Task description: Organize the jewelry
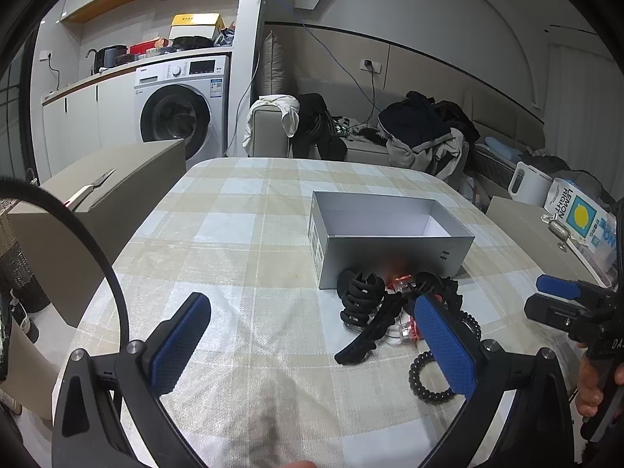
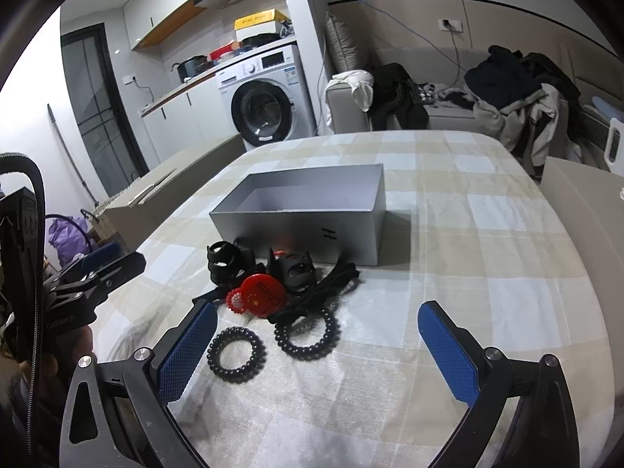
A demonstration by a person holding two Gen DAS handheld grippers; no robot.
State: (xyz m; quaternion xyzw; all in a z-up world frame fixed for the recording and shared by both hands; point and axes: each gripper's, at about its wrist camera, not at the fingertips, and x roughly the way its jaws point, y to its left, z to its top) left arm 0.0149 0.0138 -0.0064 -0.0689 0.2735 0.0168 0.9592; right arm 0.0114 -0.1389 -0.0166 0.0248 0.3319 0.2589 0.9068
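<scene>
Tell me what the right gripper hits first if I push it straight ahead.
Probably the spiral hair ties between the open right gripper fingers, then the grey box; depth is unclear.

A blurred patch [image 1: 392,265] smears the grey box's near wall ahead of the left claw [image 1: 312,347]. That claw's right finger [image 1: 444,345] covers part of a black coil hair tie [image 1: 429,384]. The red badge's [image 2: 262,292] smaller print is unreadable.
</scene>
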